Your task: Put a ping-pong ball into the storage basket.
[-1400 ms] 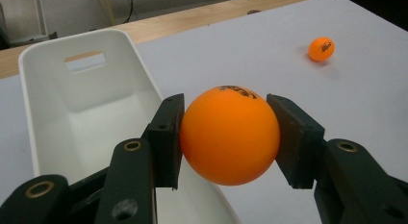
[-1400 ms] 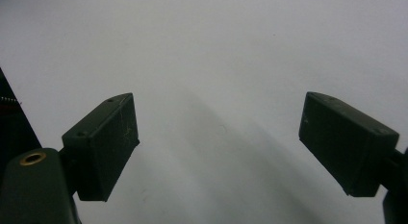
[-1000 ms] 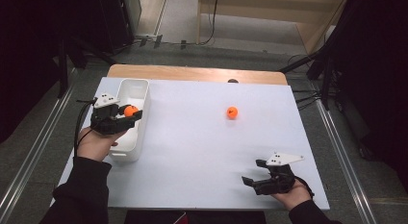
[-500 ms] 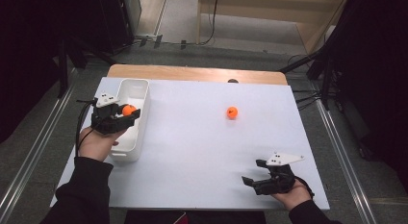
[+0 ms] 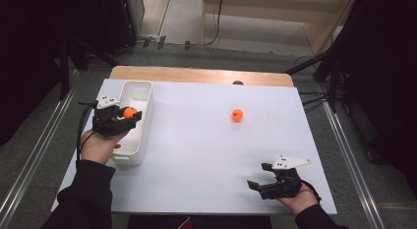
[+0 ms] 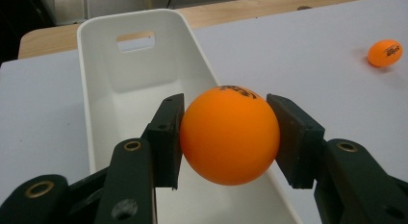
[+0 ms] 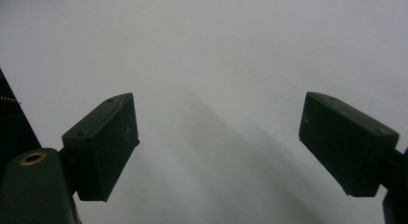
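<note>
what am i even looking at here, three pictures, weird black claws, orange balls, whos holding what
A person sits at a white table, holding a hand-operated two-jaw tool in each hand. One picture looks down from above; the other two come from cameras riding on each tool, looking along its black jaws. The left gripper is clamped on an orange ball, held over a white bin at the table's left side. The right gripper is open with nothing between its jaws, near the table's front edge. A second orange ball lies loose on the table.
</note>
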`<state>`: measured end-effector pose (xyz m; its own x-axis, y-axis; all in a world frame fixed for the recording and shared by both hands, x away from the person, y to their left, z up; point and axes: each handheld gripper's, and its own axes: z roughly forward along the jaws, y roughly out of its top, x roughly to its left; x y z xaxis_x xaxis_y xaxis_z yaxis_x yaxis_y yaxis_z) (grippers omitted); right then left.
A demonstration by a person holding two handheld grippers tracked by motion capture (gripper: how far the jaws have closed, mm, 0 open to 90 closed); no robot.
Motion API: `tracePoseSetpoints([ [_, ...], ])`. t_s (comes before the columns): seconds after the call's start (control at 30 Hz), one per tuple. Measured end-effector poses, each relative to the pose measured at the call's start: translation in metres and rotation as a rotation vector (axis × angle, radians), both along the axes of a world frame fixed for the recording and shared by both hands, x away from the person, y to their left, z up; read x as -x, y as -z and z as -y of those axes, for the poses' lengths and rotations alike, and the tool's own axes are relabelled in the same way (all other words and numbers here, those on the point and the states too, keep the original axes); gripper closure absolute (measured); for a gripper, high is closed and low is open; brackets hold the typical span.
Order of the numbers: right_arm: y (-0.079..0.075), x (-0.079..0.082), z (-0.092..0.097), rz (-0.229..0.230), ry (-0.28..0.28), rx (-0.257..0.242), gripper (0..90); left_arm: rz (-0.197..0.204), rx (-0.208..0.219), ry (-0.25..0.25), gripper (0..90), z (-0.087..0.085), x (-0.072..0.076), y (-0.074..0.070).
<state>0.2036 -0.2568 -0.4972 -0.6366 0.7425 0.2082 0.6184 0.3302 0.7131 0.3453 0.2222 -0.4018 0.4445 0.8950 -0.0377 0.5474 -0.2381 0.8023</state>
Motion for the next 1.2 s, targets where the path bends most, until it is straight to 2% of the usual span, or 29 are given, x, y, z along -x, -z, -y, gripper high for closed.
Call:
tracePoseSetpoints([
  [0.53,0.0,0.0,0.001,0.002,0.004,-0.001,12.1,-0.031,-0.018,-0.022,50.3,-0.005,-0.003,0.01],
  [0.7,0.0,0.0,0.001,0.003,0.003,0.0,12.2,-0.042,0.008,-0.034,50.3,-0.008,-0.004,0.011],
  [1.2,0.0,0.0,0.001,0.003,0.004,-0.001,12.2,-0.043,0.0,-0.029,50.4,-0.007,-0.004,0.011],
])
